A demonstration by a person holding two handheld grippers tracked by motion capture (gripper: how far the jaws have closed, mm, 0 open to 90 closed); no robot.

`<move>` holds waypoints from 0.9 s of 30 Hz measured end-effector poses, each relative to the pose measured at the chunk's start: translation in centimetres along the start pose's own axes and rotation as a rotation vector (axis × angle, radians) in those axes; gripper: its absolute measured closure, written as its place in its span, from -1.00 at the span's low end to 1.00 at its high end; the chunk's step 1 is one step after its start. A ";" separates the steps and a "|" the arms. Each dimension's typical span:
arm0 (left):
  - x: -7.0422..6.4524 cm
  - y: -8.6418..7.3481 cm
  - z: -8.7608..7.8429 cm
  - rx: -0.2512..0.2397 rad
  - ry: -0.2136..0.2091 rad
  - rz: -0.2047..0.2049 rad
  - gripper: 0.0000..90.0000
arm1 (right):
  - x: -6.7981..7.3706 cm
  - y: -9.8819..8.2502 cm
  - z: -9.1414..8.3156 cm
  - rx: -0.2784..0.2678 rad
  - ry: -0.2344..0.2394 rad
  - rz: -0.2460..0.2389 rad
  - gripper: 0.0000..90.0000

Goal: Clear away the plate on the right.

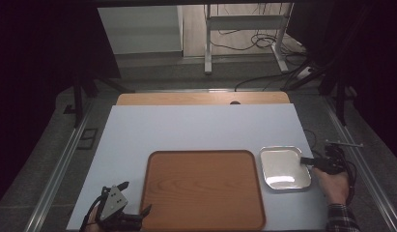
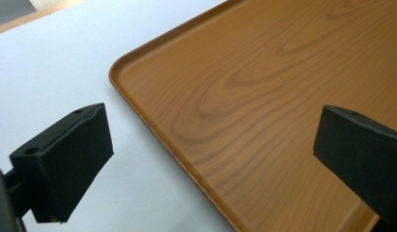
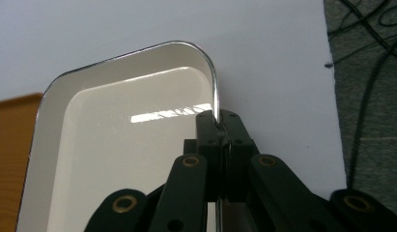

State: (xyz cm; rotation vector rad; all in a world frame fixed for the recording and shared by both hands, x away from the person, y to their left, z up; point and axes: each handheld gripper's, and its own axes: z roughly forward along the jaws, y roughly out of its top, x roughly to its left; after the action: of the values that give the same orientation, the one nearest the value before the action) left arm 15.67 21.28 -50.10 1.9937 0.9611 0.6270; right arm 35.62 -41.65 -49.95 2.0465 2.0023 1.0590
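White enamel with a thin bright rim: in the high view the small tray (image 1: 284,167) lies near the right edge of the pale surface (image 1: 196,128), just beside the wooden tray (image 1: 204,188) that sits toward the near edge. The right tongs (image 1: 306,160) meet the small tray's right rim, and the left tongs (image 1: 137,198) hover at the wooden tray's near left corner.

From the left gripper view, the left tongs (image 2: 210,159) stand wide apart and empty, one jaw over the surface (image 2: 56,63), the other over the wooden tray (image 2: 263,87), straddling its raised edge without touching it.

From the right gripper view, the right tongs (image 3: 220,126) are pinched closed on the rim of the small tray (image 3: 123,140), near a rounded corner.

The hold is a narrow bite on a slick, curved lip at one side. If lifted, the tray would probably droop or swivel about that pinch and could slide free. Dragged leftward instead, it might butt against the wooden tray's rim and jolt loose.
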 end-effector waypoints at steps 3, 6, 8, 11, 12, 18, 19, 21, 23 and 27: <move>0.0 0.0 0.0 0.000 0.001 0.000 -1.00 | 0.1 0.0 -0.6 -0.029 0.026 0.014 0.96; 0.0 0.0 -0.1 -0.003 0.003 0.000 -1.00 | 0.5 0.0 -1.1 -0.043 0.041 0.008 0.96; 0.1 0.0 -0.1 -0.005 0.004 0.000 -1.00 | 0.9 -0.1 -1.2 -0.054 0.048 -0.002 0.96; 0.1 0.1 -0.1 -0.006 0.005 -0.001 -1.00 | 1.6 -0.1 -1.4 -0.055 0.057 -0.012 0.96; 0.1 0.1 -0.1 -0.006 0.005 -0.001 -1.00 | 1.6 -0.1 -1.4 -0.055 0.057 -0.012 0.96; 0.0 0.1 -0.1 -0.006 0.005 0.000 -1.00 | 2.8 -0.3 -1.4 -0.057 0.077 -0.034 0.96; 0.0 0.1 -0.1 -0.006 0.006 0.000 -1.00 | 2.8 -0.3 -1.4 -0.057 0.077 -0.034 0.96; 0.0 0.1 -0.1 -0.007 0.005 0.000 -1.00 | 3.2 -0.4 -1.3 -0.056 0.088 -0.038 0.96; 0.0 0.1 -0.1 -0.007 0.006 0.000 -1.00 | 3.7 -0.4 -1.2 -0.051 0.096 -0.044 0.96; 0.0 0.1 -0.1 -0.006 0.006 0.001 -1.00 | 4.9 -0.5 -1.0 -0.047 0.110 -0.065 0.96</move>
State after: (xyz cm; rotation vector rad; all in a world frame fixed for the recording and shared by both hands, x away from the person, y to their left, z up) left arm 15.64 21.30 -49.98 1.9884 0.9604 0.6358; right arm 34.15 -37.50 -47.49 1.9256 2.0584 1.2189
